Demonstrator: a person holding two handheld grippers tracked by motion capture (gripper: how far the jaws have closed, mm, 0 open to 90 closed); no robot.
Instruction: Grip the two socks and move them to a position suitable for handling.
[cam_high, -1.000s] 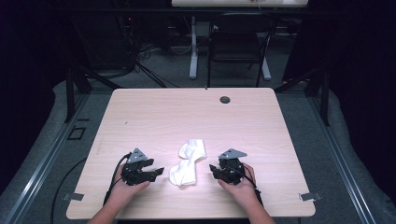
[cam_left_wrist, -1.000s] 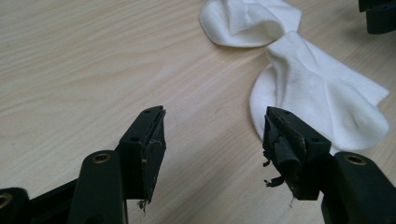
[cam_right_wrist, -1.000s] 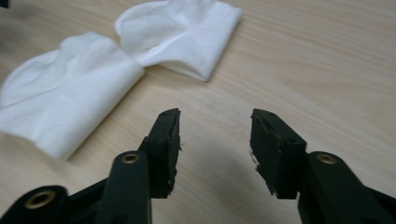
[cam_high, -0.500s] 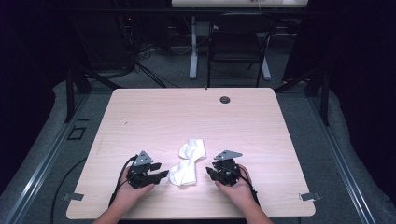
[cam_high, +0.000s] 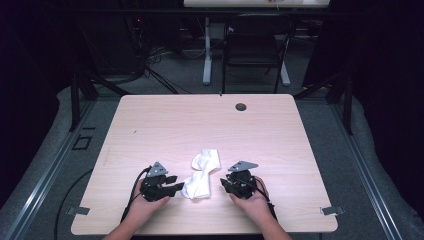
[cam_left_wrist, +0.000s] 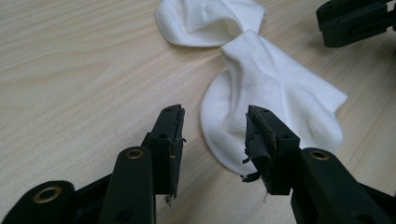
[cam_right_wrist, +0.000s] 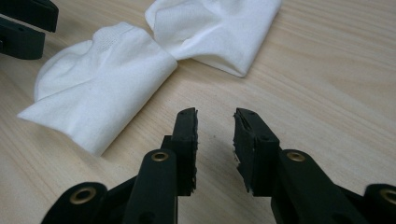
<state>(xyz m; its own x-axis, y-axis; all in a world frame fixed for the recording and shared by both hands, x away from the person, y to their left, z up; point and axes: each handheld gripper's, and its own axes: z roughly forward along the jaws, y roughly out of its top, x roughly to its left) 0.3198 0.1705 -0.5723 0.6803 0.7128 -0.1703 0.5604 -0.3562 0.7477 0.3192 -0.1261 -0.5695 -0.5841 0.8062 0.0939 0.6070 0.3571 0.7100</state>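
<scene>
Two white socks lie touching end to end near the table's front: the nearer sock (cam_high: 197, 186) (cam_left_wrist: 275, 93) (cam_right_wrist: 102, 79) and the farther sock (cam_high: 207, 160) (cam_left_wrist: 205, 18) (cam_right_wrist: 219, 28). My left gripper (cam_high: 172, 189) (cam_left_wrist: 215, 123) sits low at the nearer sock's left edge. Its jaws have just been closing, and the sock's rounded hem lies between them without the pads pressing on it. My right gripper (cam_high: 225, 184) (cam_right_wrist: 215, 122) rests just right of the socks. Its jaws have also just been closing, with bare wood between them.
The light wooden table (cam_high: 165, 125) has a black round grommet (cam_high: 241, 106) near its far edge. A dark chair (cam_high: 252, 50) and a desk leg stand beyond it. Metal clips (cam_high: 330, 210) sit at the front corners.
Both grippers' jaws have narrowed. The left gripper has edged right toward the nearer sock, and the right gripper has shifted slightly left. The socks have not moved.
</scene>
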